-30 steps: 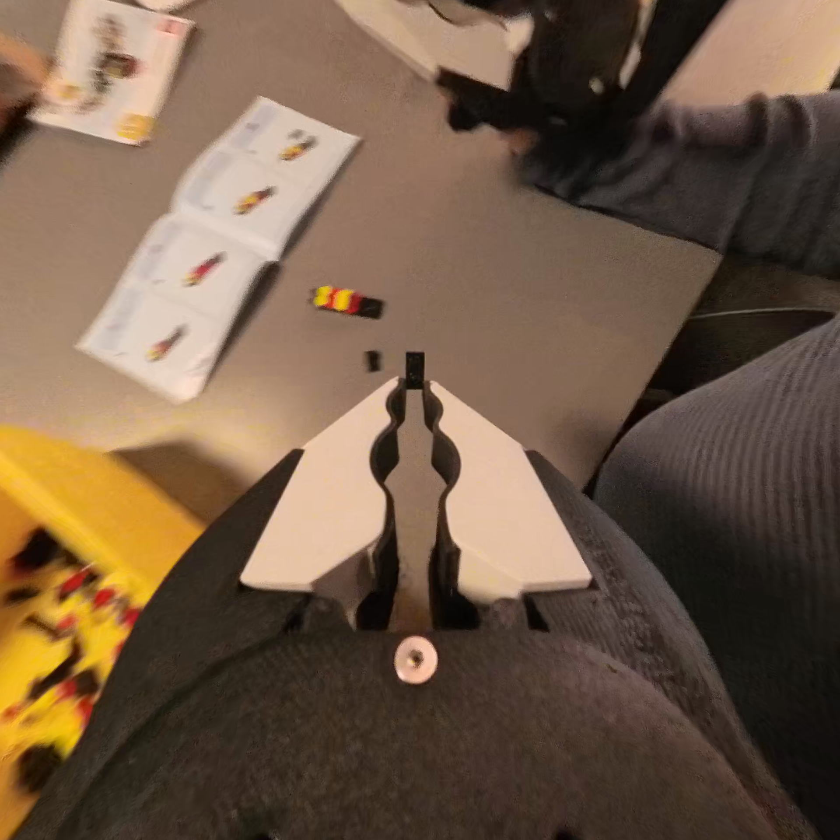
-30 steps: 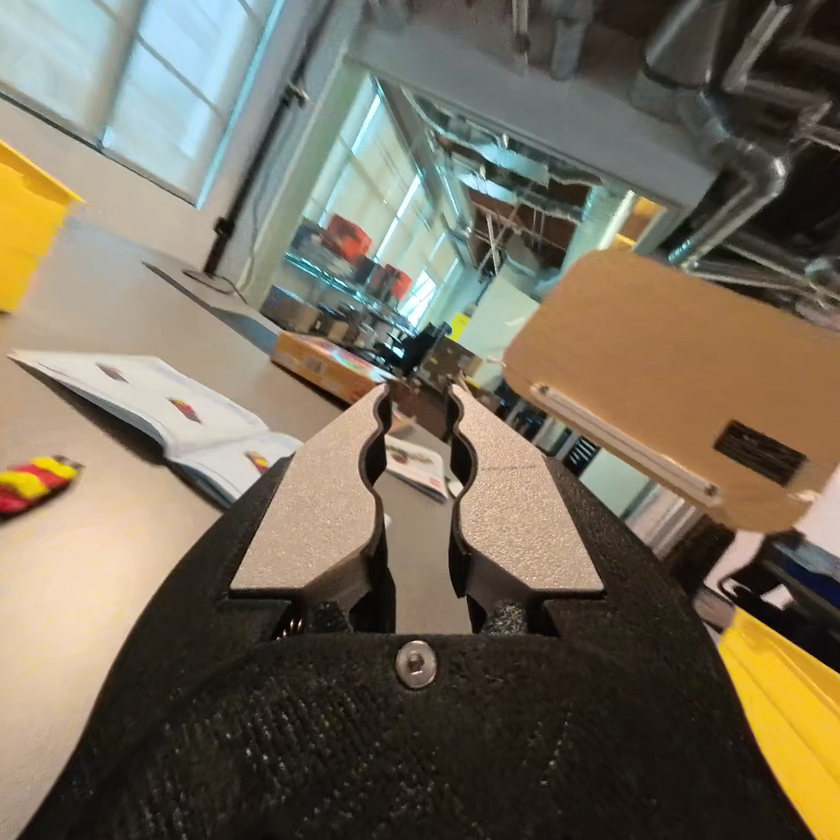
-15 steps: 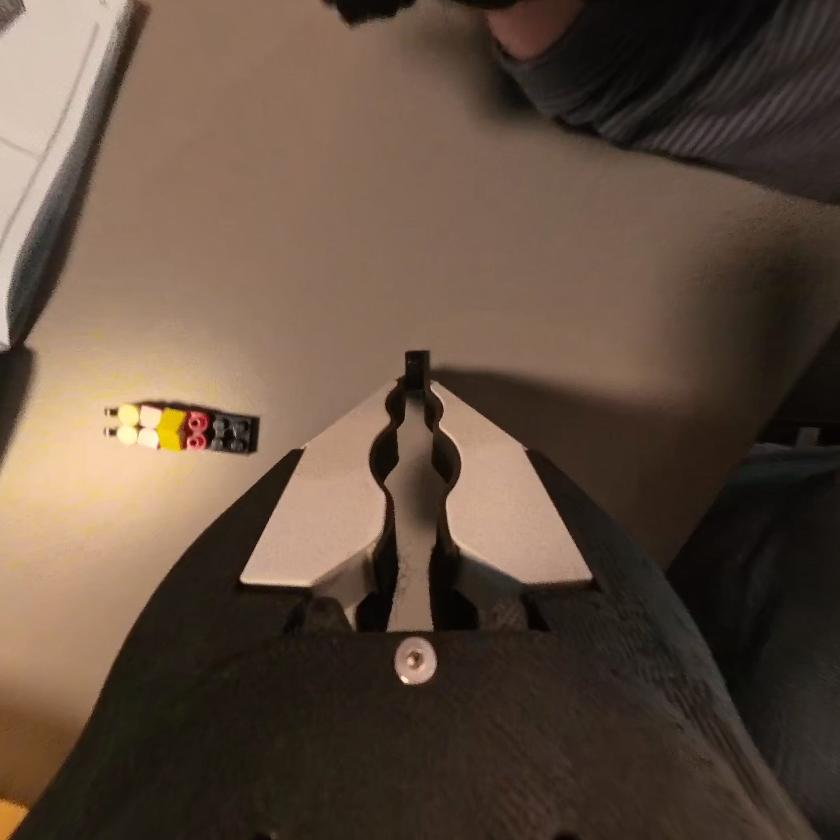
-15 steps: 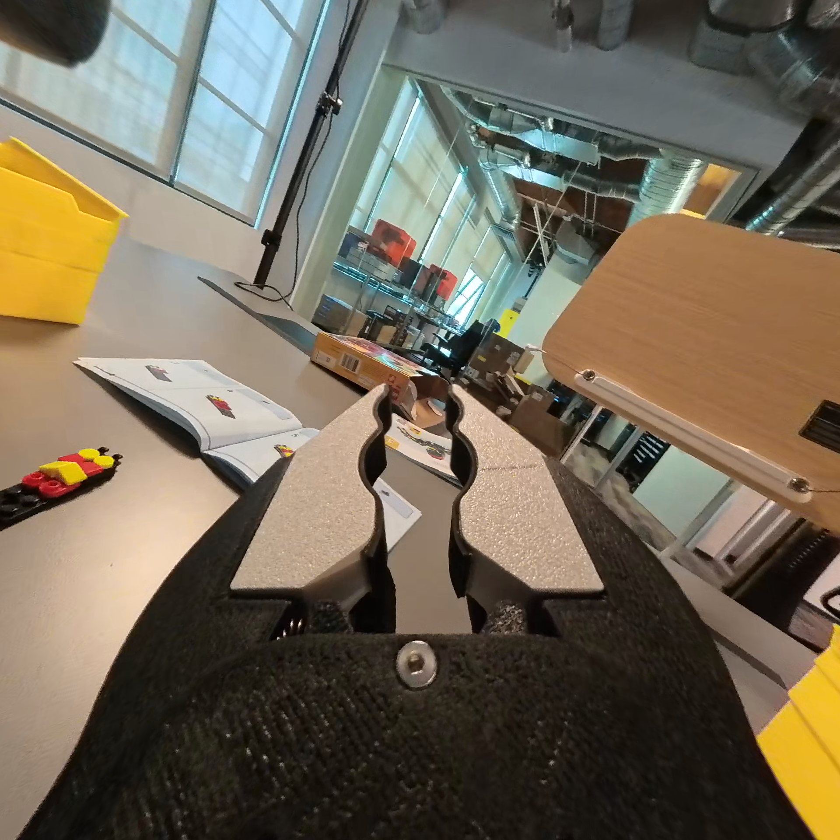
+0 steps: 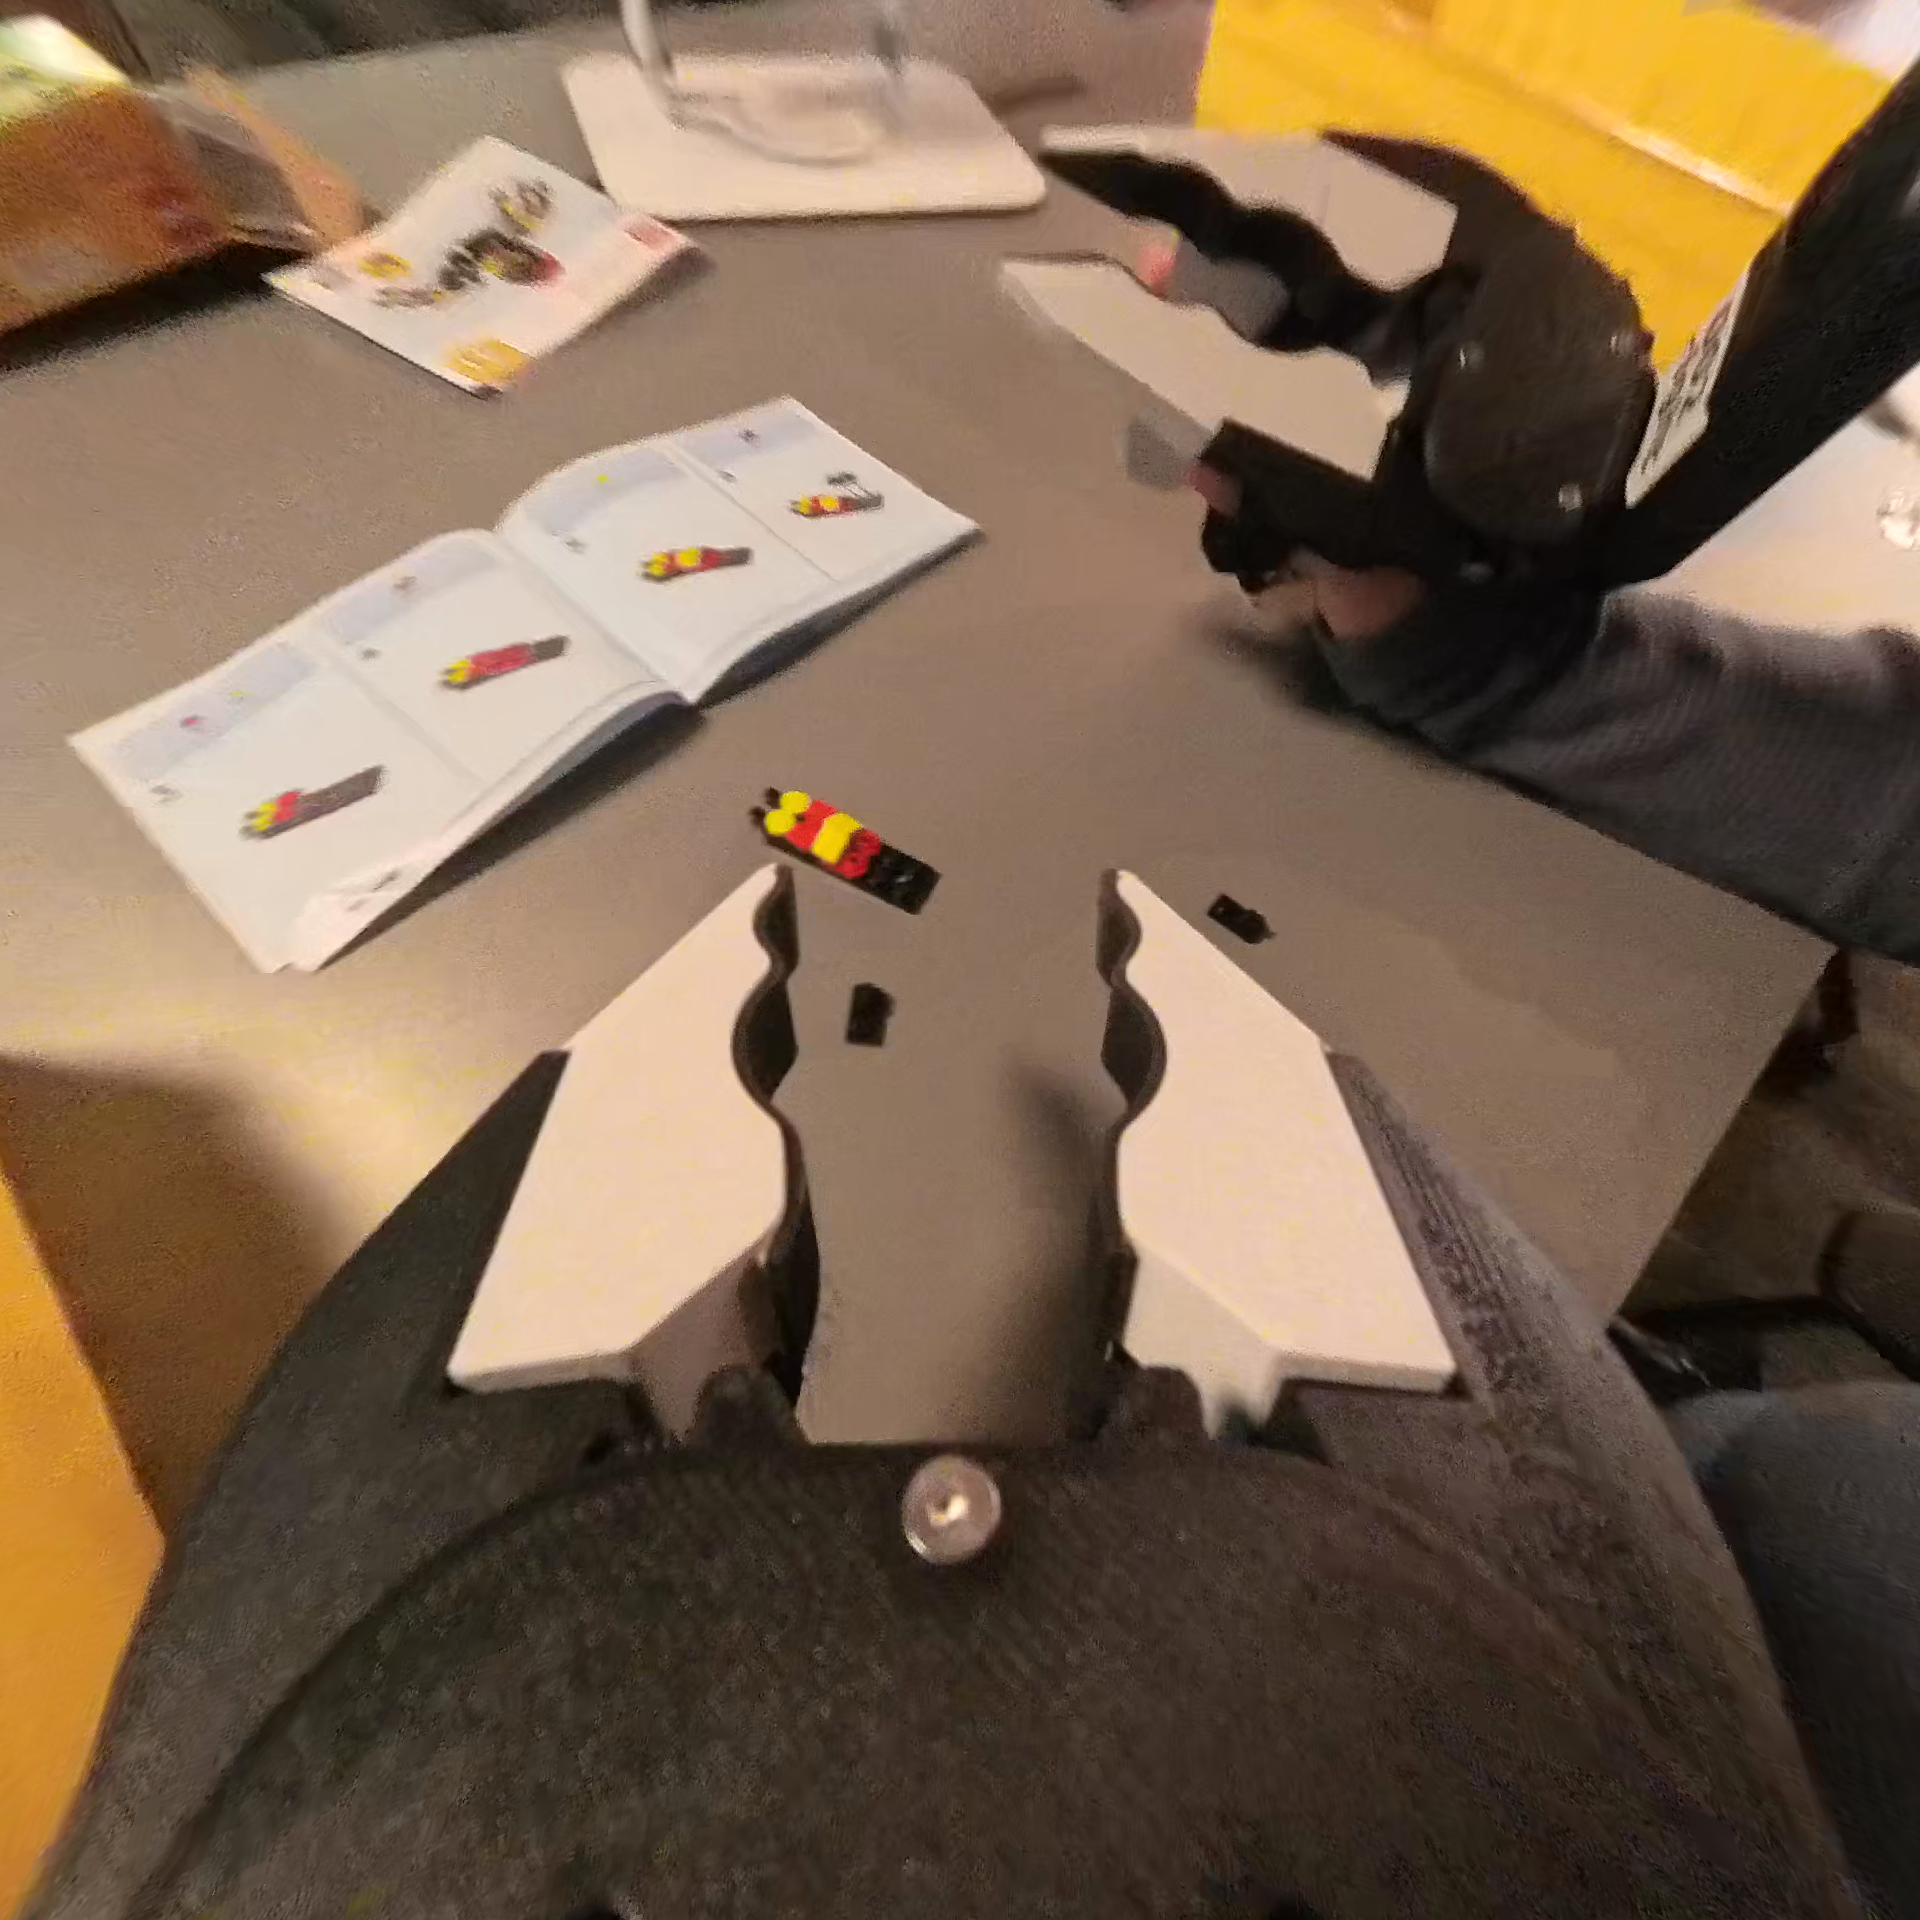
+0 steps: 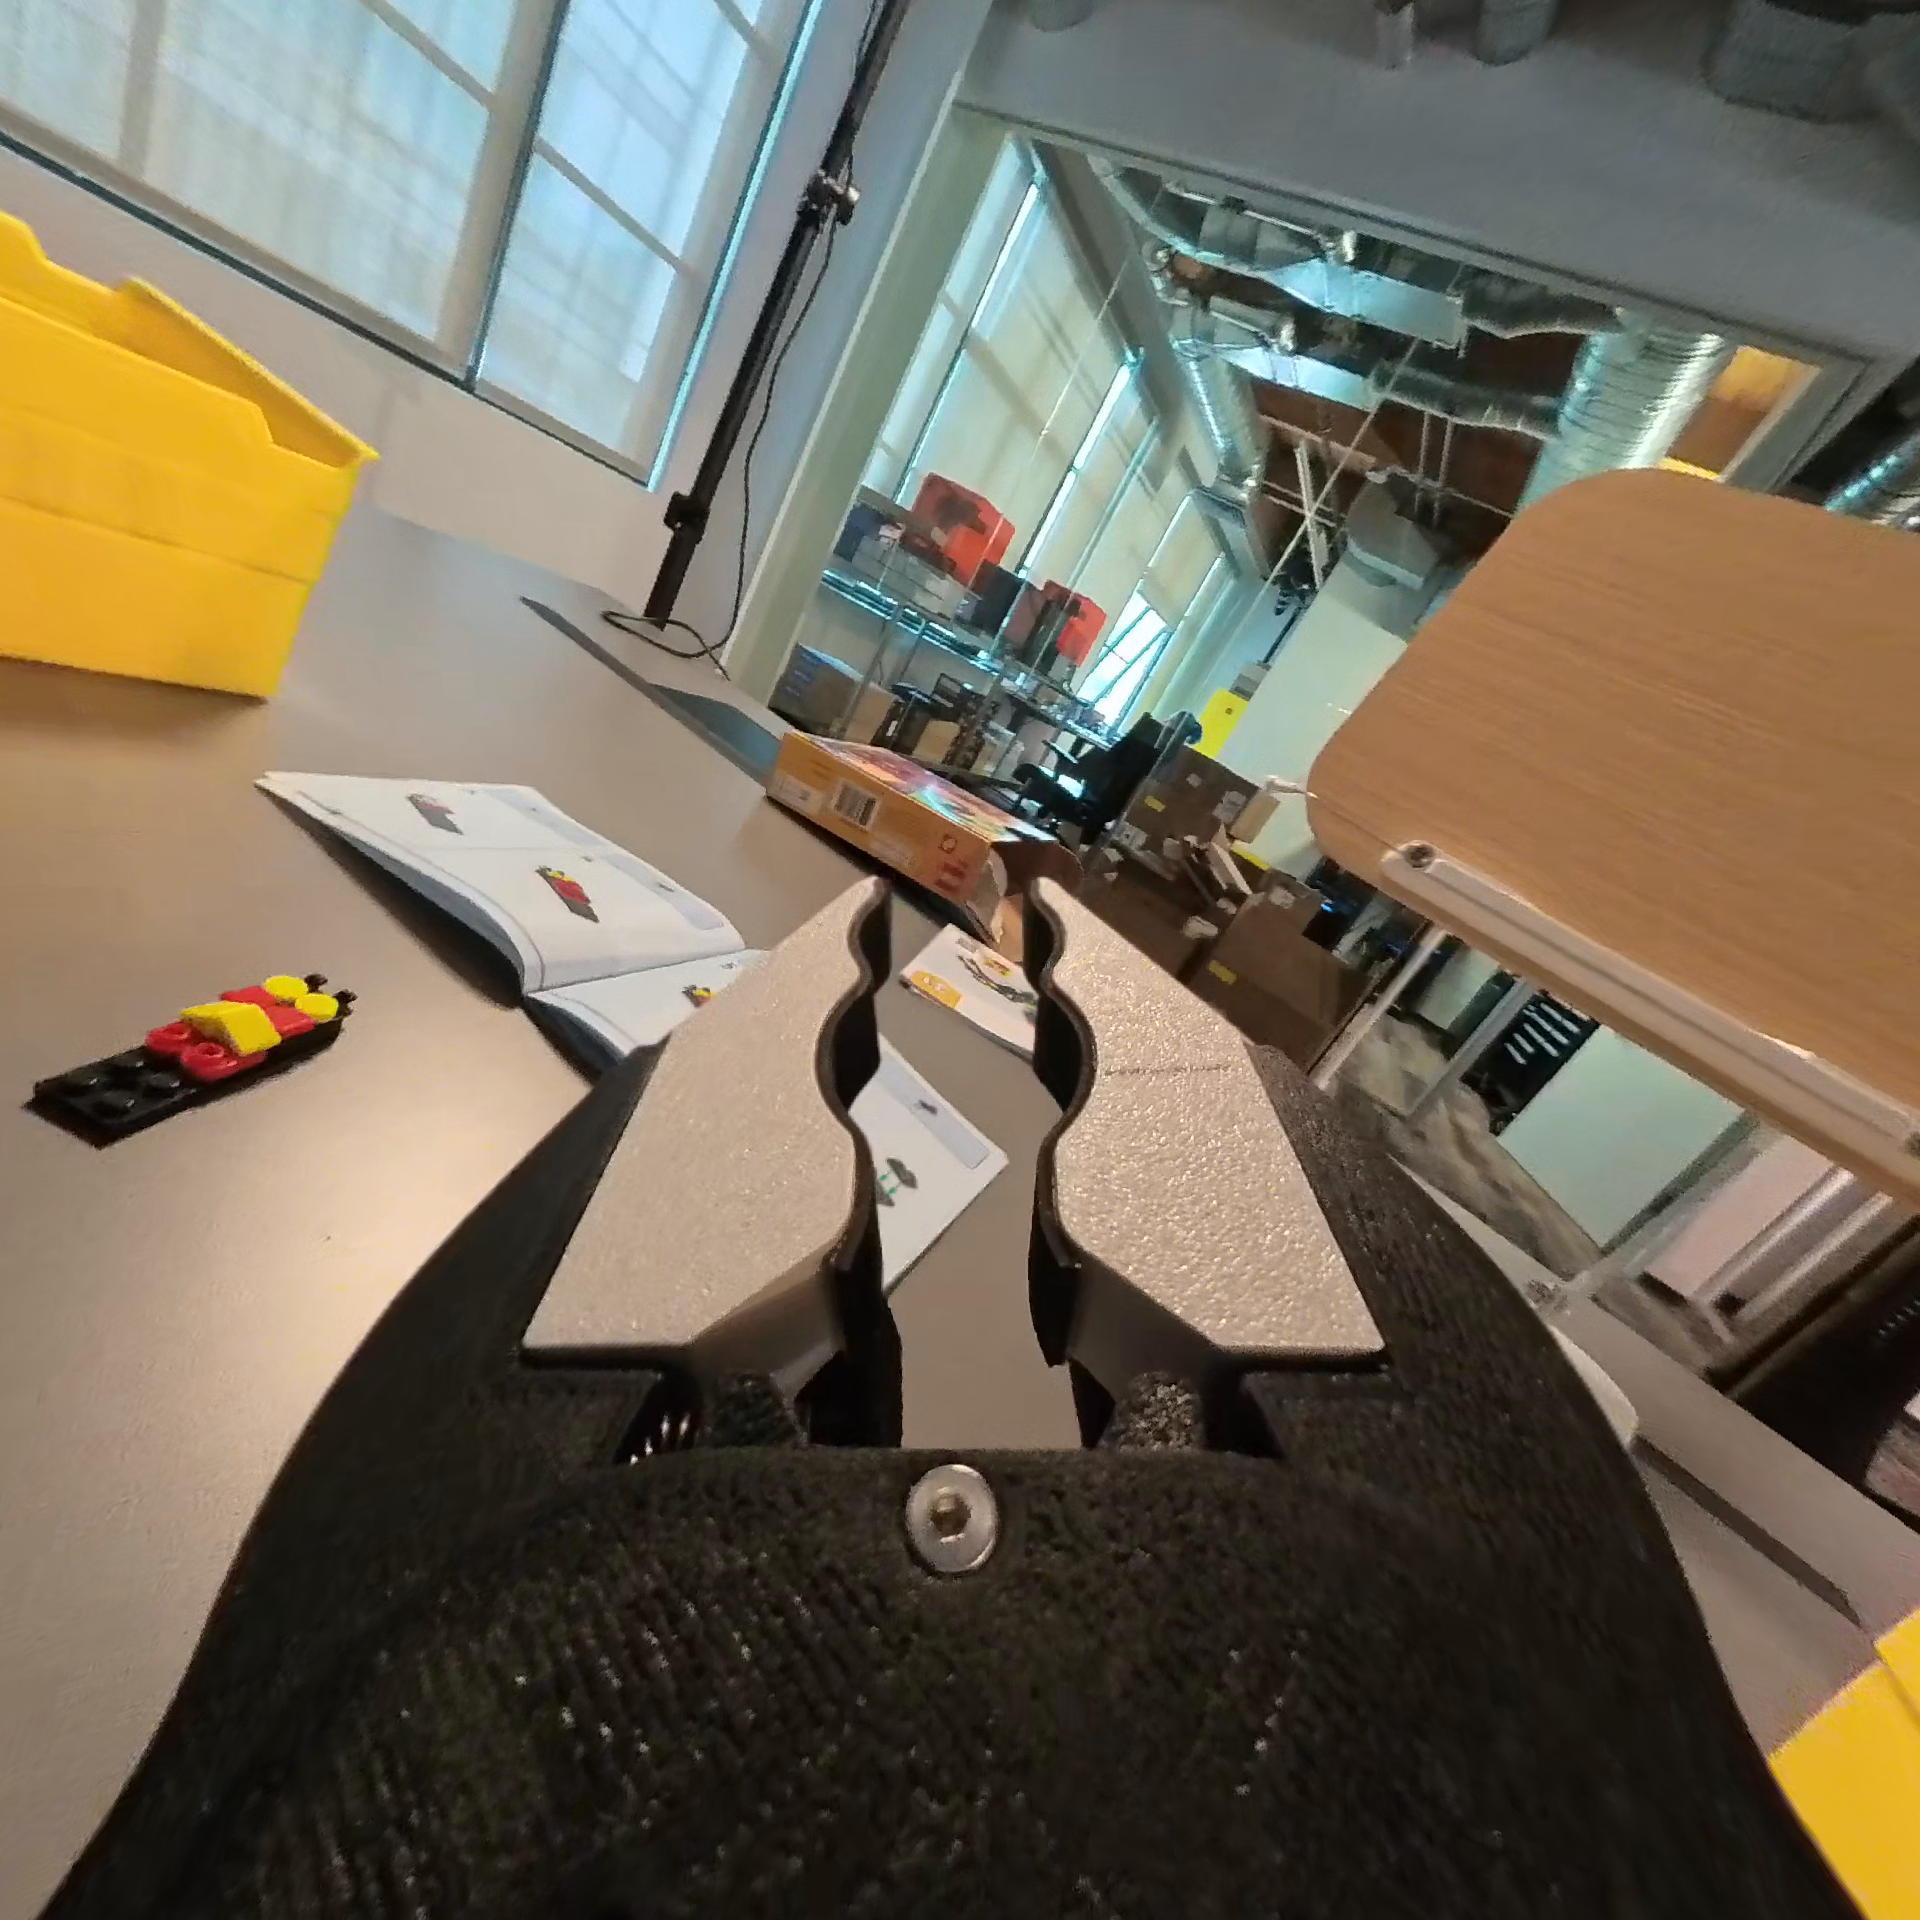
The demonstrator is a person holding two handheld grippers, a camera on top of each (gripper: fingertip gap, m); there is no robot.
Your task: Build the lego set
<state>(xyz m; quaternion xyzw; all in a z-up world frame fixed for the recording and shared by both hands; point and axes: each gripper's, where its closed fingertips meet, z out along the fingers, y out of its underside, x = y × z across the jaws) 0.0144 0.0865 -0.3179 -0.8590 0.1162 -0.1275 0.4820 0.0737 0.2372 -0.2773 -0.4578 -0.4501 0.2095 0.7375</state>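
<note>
Grey desk [image 5: 1039, 644] fills the left wrist view. The left tongs [image 5: 945, 894] are spread wide and hold nothing. Just past their tips lies the small lego build [image 5: 844, 847], a black plate with red and yellow bricks on one end. One tiny black piece [image 5: 869, 1012] lies on the desk between the two fingers. Another tiny black piece [image 5: 1238, 918] lies just beside the right finger's tip. An open booklet [image 5: 520, 655] lies flat to the left of the build. A second, closed booklet [image 5: 488, 260] lies farther back, near a brown box [image 5: 125, 177]. The right tongs [image 5: 1101, 223] show far off at the top right, with a gap between their fingers, and a grey sleeve [image 5: 1662, 727] lies on the desk below them. A yellow bin [image 5: 1507, 83] stands behind.

In the right wrist view, the right tongs [image 6: 956, 894] sit low over the desk [image 6: 260, 1247], with a narrow gap and nothing in it. The lego build [image 6: 197, 1049] lies to the left, well apart from them. The open booklet [image 6: 499, 862] lies behind the build. A yellow bin [image 6: 135, 551] stands at the far left, and an orange box [image 6: 883, 821] lies farther back.
</note>
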